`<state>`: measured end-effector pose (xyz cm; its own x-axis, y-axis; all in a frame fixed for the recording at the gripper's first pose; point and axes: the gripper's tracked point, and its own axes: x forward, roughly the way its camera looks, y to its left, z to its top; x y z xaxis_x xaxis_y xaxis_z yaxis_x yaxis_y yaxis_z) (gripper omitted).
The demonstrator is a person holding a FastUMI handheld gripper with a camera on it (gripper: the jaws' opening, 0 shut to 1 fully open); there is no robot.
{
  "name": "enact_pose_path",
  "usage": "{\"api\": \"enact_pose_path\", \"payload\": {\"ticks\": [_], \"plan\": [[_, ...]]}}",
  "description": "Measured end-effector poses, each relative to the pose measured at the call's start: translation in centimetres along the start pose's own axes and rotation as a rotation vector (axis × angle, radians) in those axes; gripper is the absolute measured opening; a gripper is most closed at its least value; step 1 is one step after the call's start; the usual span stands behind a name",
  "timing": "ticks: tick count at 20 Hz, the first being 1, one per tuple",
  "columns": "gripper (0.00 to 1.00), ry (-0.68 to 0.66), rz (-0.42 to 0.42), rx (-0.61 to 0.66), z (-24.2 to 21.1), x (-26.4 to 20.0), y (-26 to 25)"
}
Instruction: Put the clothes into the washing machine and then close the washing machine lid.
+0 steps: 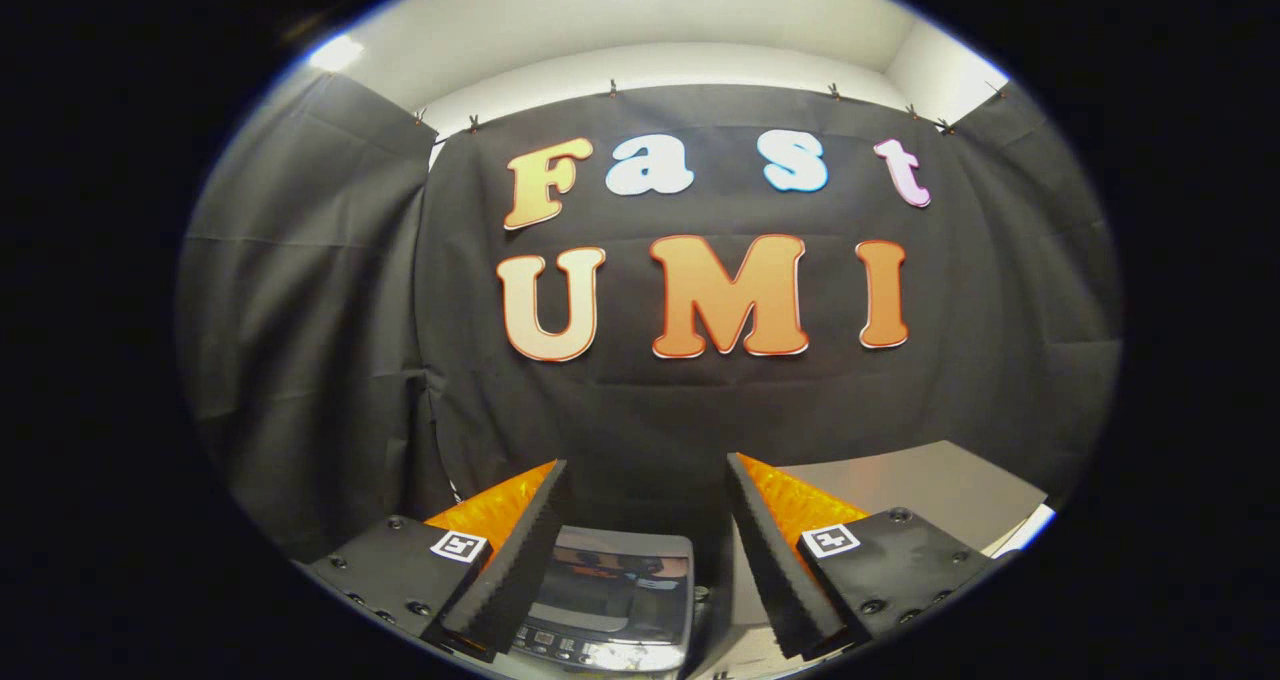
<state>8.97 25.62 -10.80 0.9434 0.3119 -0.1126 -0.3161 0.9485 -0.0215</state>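
Jaws of my gripper (648, 485) stand wide apart, holding nothing. Low between my fingers sits the washing machine (612, 600), glossy lid down, beside the left edge of a pale worktop (925, 485).

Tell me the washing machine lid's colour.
Dark, glossy washing machine lid in a silver-grey frame, seen between the open gripper fingers.

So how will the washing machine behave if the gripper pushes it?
The washing machine, between the open gripper fingers, looks boxy and flat-sided, so it should slide, not roll. It looks small, so probably light and apt to shift. Its glossy lid may be slippery.
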Motion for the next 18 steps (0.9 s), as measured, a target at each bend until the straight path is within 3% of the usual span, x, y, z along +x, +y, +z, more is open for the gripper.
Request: {"api": "enact_pose_path", "payload": {"ticks": [3, 8, 18], "plan": [[0.99, -0.031, -0.022, 0.008, 1.8, -4.1, -3.5], [0.99, -0.048, -0.118, -0.102, 1.5, -10.5, -10.7], [0.99, -0.055, -0.162, -0.020, -0.3, -21.1, -16.5]]}}
